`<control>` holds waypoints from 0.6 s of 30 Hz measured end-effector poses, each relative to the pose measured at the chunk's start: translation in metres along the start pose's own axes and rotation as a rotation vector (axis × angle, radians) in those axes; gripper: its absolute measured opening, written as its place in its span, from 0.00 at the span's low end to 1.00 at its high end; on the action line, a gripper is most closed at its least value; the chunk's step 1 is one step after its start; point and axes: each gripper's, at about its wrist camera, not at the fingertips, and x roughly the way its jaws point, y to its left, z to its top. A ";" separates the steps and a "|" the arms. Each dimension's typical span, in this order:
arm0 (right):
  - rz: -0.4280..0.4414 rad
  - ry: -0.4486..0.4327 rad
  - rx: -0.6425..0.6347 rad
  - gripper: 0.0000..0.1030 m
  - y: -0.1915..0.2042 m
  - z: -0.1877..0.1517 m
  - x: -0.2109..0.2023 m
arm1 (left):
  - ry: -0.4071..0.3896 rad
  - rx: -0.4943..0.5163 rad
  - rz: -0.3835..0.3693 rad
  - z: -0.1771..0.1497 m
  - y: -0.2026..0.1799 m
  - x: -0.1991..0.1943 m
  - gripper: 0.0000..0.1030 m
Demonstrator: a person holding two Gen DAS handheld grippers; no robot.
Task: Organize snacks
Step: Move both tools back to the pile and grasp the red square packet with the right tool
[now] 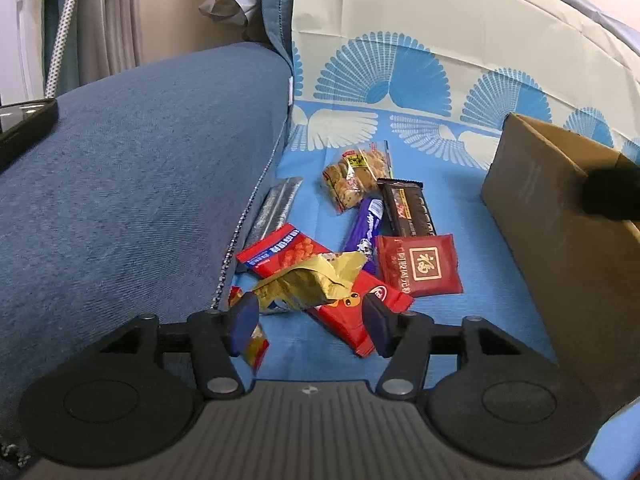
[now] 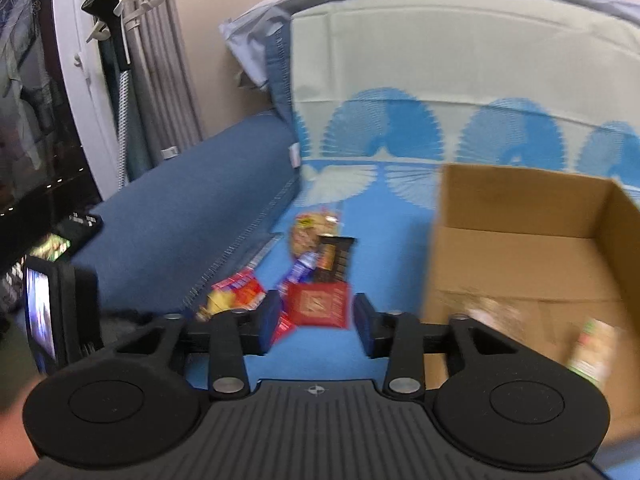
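A pile of snack packets lies on the blue cloth: a gold wrapper (image 1: pixel 308 280), a red packet (image 1: pixel 360 316), a dark red square packet (image 1: pixel 418 266), a purple bar (image 1: pixel 366 232), a black bar (image 1: pixel 408 208), a clear bag of nuts (image 1: pixel 356 178). My left gripper (image 1: pixel 310 320) is open just above the gold wrapper and red packet, holding nothing. My right gripper (image 2: pixel 314 324) is open and empty, higher up, with the dark red packet (image 2: pixel 320 304) seen between its fingers. The cardboard box (image 2: pixel 520 248) at the right holds a few blurred snacks (image 2: pixel 592 352).
A blue sofa arm (image 1: pixel 140 168) rises on the left with a phone (image 1: pixel 20 124) on it. The box wall (image 1: pixel 560 220) stands close on the right. A patterned cloth (image 1: pixel 400 80) covers the sofa back. A silver packet (image 1: pixel 276 208) lies along the seam.
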 end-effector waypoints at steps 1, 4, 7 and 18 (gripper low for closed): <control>-0.016 0.023 0.000 0.67 0.008 0.007 0.018 | 0.000 -0.002 0.002 0.000 0.000 0.001 0.61; -0.070 0.088 0.014 0.87 0.018 0.022 0.073 | -0.002 -0.008 -0.001 0.001 0.000 0.005 0.61; -0.127 0.174 0.030 0.89 0.015 0.026 0.122 | -0.001 0.000 0.003 0.001 -0.001 0.010 0.61; -0.156 0.421 -0.008 0.76 0.004 0.006 0.202 | 0.011 0.018 0.035 0.003 -0.003 0.033 0.56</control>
